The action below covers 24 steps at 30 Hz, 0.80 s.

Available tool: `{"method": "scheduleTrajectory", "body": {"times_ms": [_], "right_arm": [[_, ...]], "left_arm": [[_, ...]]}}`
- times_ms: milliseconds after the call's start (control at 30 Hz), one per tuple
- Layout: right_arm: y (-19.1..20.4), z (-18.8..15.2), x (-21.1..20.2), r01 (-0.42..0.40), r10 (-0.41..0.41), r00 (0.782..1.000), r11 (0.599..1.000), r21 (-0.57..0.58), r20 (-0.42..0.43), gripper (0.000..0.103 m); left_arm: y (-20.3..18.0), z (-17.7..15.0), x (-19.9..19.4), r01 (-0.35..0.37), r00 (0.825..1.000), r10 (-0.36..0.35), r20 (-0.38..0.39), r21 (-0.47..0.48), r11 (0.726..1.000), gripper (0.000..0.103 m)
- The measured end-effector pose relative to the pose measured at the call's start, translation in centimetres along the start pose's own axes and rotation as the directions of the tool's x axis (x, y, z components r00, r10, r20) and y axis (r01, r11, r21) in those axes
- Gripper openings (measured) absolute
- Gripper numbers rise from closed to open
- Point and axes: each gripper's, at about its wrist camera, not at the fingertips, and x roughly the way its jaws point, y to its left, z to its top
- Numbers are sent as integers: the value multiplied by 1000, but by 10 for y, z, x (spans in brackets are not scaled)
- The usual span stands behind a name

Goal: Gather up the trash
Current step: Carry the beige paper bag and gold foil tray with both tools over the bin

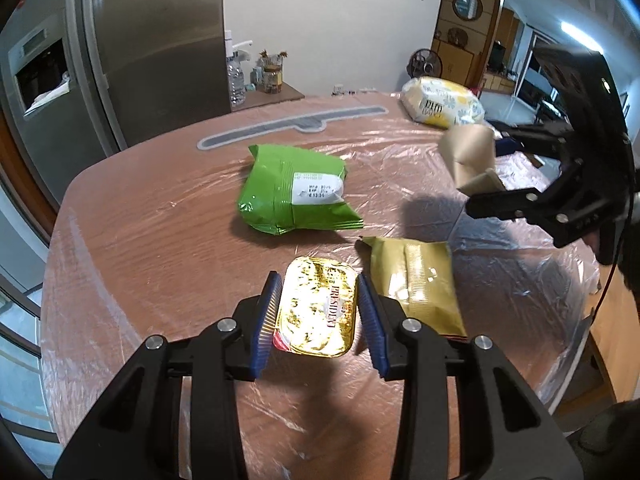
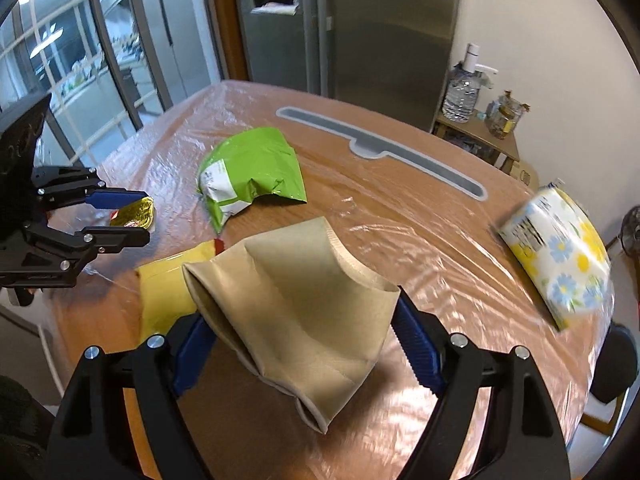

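The left gripper (image 1: 318, 312) is clamped on a gold foil tub (image 1: 318, 314); its blue pads (image 1: 269, 312) press both long sides and the tub hangs clear of the table (image 1: 160, 240). In the right wrist view the same tub (image 2: 134, 212) shows between the left gripper's fingers, above the table's left part.

The right gripper (image 2: 298, 344) grips a crushed brown paper cup (image 2: 296, 312), with blue pads (image 2: 416, 348) against its two sides. The cup is lifted off the table; in the left wrist view it (image 1: 468, 156) sticks out beyond the right gripper's black fingers at the right.

Just past the tub, to its right, a gold wrapper (image 1: 416, 284) lies flat on the table, which is covered with clear plastic film. In the right wrist view the wrapper (image 2: 168, 288) lies partly behind the cup.

Farther on, a crumpled green bag (image 1: 292, 192) rests near the table's middle, apart from the wrapper. Beyond it a grey strip (image 1: 292, 124) is set into the tabletop. At the far right edge sits a flowered tissue pack (image 1: 444, 104).

Behind the table stands a steel fridge (image 1: 152, 48).
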Motion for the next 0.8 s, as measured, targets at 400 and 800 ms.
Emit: {"method": "scheduleTrajectory", "body": {"times_ms": [400,800], "right_arm": [[22,-38,-53,-39,29,994,995,91,103,80],[63,-87,-81,-109,100,991,989,100,91,80]], "left_arm": [[-20,-21,-36,9,999,-10,34,12,1000,40],[-41,-57,-70,29,999,-30,33,17,999,40]]}}
